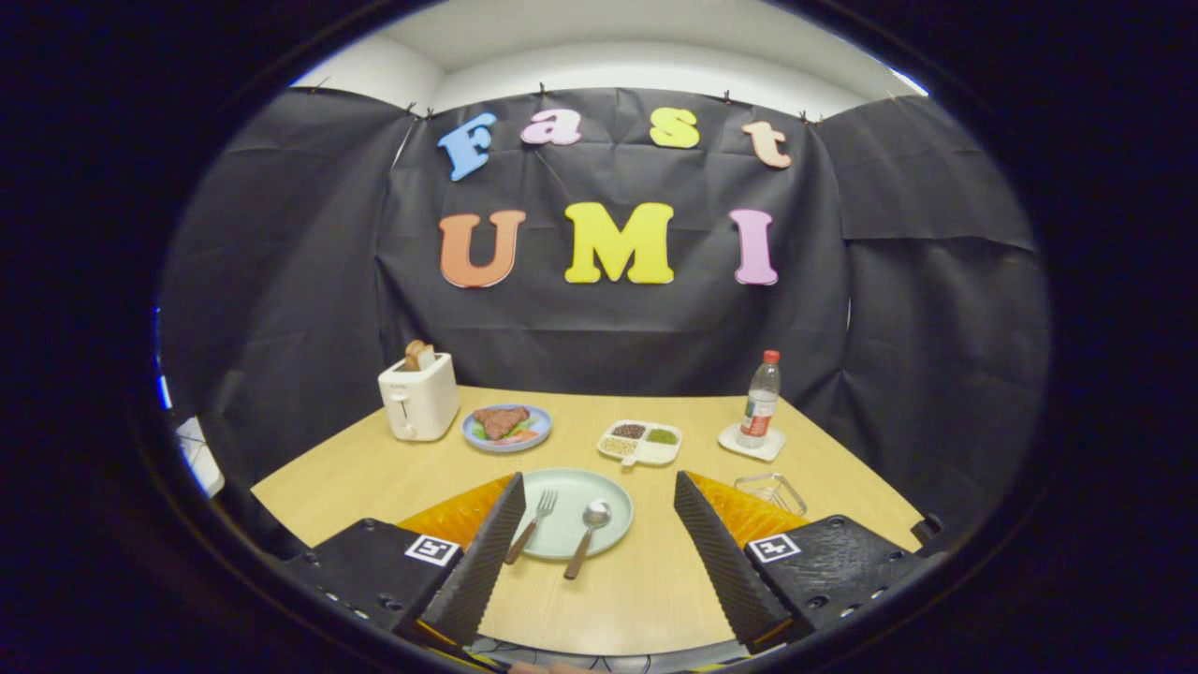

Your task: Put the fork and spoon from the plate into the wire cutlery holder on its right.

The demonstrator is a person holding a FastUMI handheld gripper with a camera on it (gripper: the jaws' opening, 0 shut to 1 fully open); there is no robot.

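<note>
Spread wide apart and holding nothing, the tool frames the plate with fork and spoon lying on it. Its right finger partly hides the wire cutlery holder just right of the plate. Beyond, on the table, the bottle label is too small to read.

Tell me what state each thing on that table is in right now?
tool: open, holding nothing
fork: lying on the plate
spoon: lying on the plate
wire holder: empty, as far as shows
toaster: bread sticking up
bottle: upright, capped
</note>
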